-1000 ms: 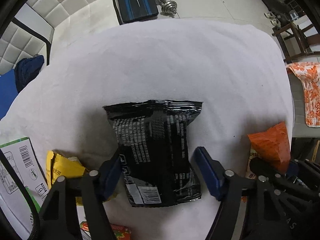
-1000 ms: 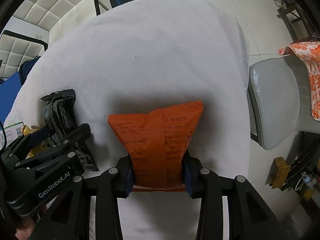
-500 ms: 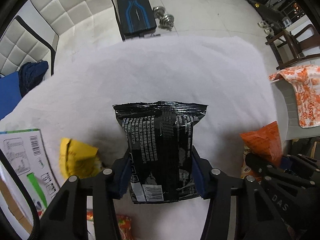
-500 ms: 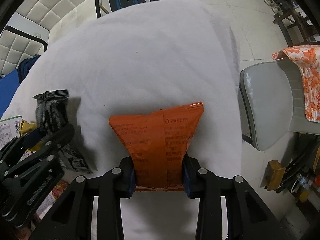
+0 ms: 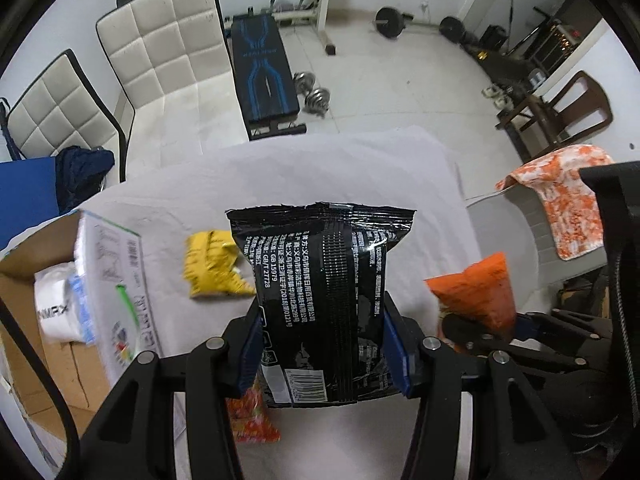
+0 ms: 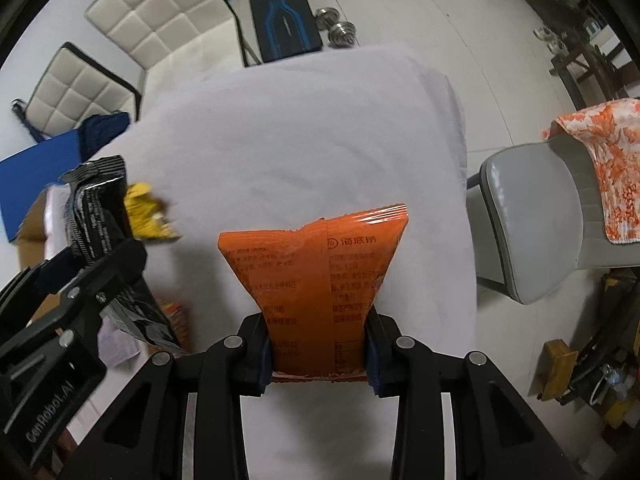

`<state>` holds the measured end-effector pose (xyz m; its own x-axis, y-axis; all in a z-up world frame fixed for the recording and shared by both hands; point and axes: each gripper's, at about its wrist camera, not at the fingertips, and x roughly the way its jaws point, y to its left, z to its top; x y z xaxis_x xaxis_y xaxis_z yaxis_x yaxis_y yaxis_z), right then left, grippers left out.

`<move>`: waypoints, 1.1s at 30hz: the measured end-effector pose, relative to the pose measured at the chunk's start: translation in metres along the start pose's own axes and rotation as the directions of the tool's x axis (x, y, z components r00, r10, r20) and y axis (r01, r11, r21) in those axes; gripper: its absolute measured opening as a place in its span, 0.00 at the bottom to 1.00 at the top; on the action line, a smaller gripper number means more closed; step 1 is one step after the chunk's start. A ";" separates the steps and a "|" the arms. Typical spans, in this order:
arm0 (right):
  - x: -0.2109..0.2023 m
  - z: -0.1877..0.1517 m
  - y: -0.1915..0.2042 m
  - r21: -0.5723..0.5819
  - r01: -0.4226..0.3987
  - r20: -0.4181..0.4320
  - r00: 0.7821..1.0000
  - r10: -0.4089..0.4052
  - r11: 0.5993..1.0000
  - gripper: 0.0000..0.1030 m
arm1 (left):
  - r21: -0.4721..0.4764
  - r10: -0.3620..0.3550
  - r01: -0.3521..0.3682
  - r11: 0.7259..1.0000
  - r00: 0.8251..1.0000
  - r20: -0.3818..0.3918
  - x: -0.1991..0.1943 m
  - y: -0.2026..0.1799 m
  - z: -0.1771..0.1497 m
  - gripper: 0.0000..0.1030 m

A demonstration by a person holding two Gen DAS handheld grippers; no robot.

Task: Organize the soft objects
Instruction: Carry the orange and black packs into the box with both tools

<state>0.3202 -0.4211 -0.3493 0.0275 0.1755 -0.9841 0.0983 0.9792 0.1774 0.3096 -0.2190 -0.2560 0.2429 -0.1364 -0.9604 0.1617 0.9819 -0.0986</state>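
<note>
Black packet (image 5: 322,304) sits clamped in your left gripper (image 5: 322,354), jaws tight on its lower sides, above the white-clothed desk (image 5: 320,168). Right view: orange packet (image 6: 318,280) pinched in your right gripper (image 6: 318,354), over the desk's near edge.

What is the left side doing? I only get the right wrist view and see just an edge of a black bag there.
Observer: The left gripper has its jaws shut on the black packet, pinching its lower half.
Operator: Anything past it I can't see?
Observer: An open cardboard box with white packs inside sits at the cloth's left edge.
Operator: And that red thing low on my left?
Observer: A small red-orange packet lies flat on the white cloth, under the left jaws.
</note>
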 end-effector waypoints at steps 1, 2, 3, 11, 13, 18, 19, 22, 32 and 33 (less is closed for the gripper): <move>-0.009 -0.007 0.009 -0.006 -0.005 0.012 1.000 0.005 1.000 0.36 | 0.002 -0.006 0.006 1.000 1.000 0.009 -0.006 0.005 -0.001 0.48; -0.016 -0.013 0.014 -0.013 -0.010 0.021 1.000 0.010 1.000 0.36 | 0.000 -0.011 0.011 1.000 1.000 0.020 -0.014 0.010 -0.006 0.48; -0.023 -0.020 0.024 -0.021 -0.017 0.031 0.999 0.018 1.000 0.36 | -0.003 -0.014 0.014 1.000 0.999 0.032 -0.023 0.017 -0.010 0.48; -0.069 -0.070 0.109 -0.094 -0.055 0.079 0.995 0.062 0.994 0.36 | -0.056 -0.025 0.030 0.998 0.995 0.092 -0.090 0.105 -0.047 0.48; -0.076 -0.083 0.144 -0.119 -0.069 0.086 0.993 0.079 0.991 0.36 | -0.069 -0.012 0.019 0.997 0.995 0.099 -0.103 0.130 -0.055 0.48; -0.078 -0.106 0.230 -0.179 -0.109 0.074 0.990 0.124 0.978 0.36 | -0.124 0.039 -0.025 0.992 0.993 0.111 -0.131 0.216 -0.073 0.48; -0.075 -0.108 0.243 -0.189 -0.114 0.068 0.989 0.128 0.975 0.36 | -0.135 0.053 -0.038 0.990 0.992 0.111 -0.134 0.232 -0.077 0.48; -0.064 -0.116 0.290 -0.220 -0.122 0.048 0.990 0.136 0.968 0.36 | -0.163 0.106 -0.090 0.982 0.990 0.096 -0.134 0.279 -0.085 0.48; 0.008 -0.107 0.372 -0.225 -0.085 -0.028 0.996 0.081 0.971 0.36 | -0.226 0.164 -0.174 0.958 0.984 -0.064 -0.065 0.393 -0.094 0.48; 0.016 -0.106 0.375 -0.221 -0.073 -0.032 0.997 0.068 0.972 0.36 | -0.224 0.154 -0.168 0.960 0.985 -0.078 -0.056 0.399 -0.092 0.48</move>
<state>0.2525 -0.0402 -0.2996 0.0026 0.2446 -0.9696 -0.1265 0.9619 0.2424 0.2722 0.1920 -0.2653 0.1892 0.0268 -0.9816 -0.1001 0.9950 0.0079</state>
